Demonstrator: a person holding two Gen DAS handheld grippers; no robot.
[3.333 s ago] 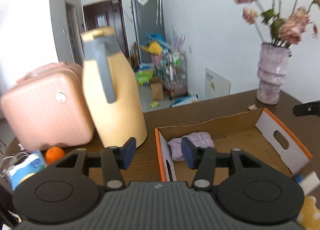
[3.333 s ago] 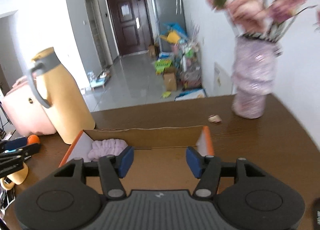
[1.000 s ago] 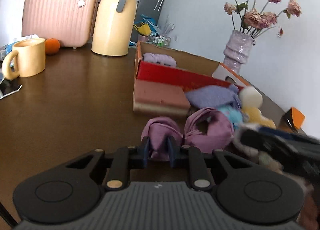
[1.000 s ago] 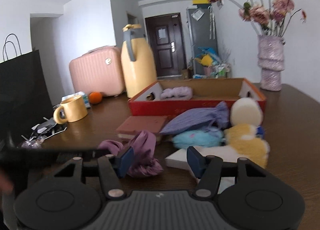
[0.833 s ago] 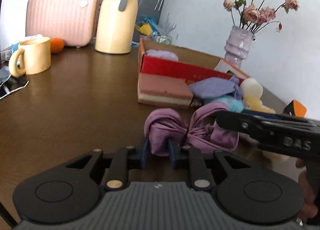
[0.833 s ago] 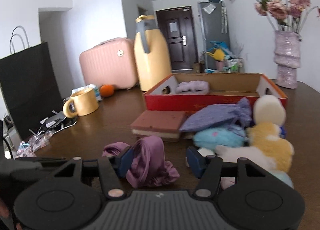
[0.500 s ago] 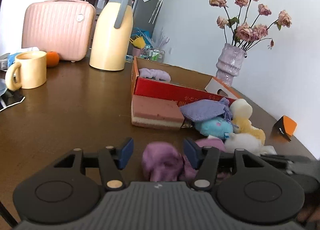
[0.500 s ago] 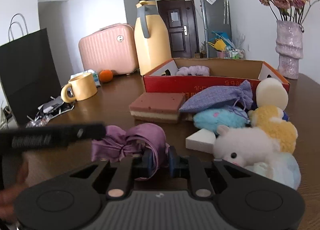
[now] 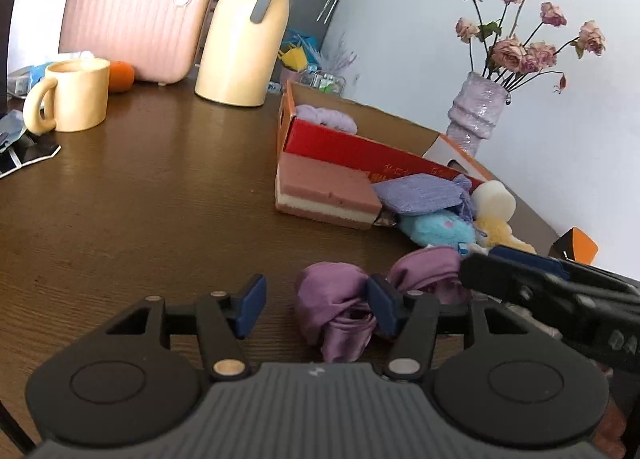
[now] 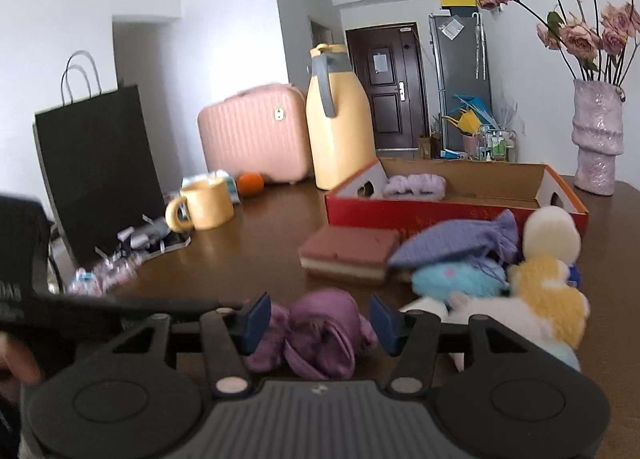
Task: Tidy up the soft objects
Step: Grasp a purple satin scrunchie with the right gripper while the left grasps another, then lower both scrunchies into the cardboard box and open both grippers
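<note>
target: purple satin cloth [image 9: 340,307], a bunched, knotted bundle that lay on the surface [image 9: 140,199] near its front edge, well short of the red box [image 9: 360,147].
left tongs [image 9: 316,301]: jaws closing, 1 lobe of the cloth sat between them against the right pad; pads did not look to be pressing it.
right tongs [image 10: 316,317]: jaws opening, cloth bundle sat between them, both pads clear of it.
handling: judged very light, limp and slippery; satin likely to slide out of a shallow pinch and to trail loose folds when lifted.
grip point: best bet looked like the thick gathered knot in the middle, not a single thin lobe; a deep bite with fabric well back between the pads.
2-tong note: both tongs sat on the same bundle, so pulling apart would stretch or unroll it, not break it.
box contents: 1 lilac fuzzy item [image 10: 414,181] lay at the far left corner; rest of the floor looked bare.
other soft stuff: pink sponge block [image 9: 326,195], lavender pouch [image 10: 456,241], blue plush [image 10: 452,279], yellow-white plush [image 10: 548,299], all piled just outside the box front wall.
risk: dragging the cloth could snag the plush pile just beside it.
</note>
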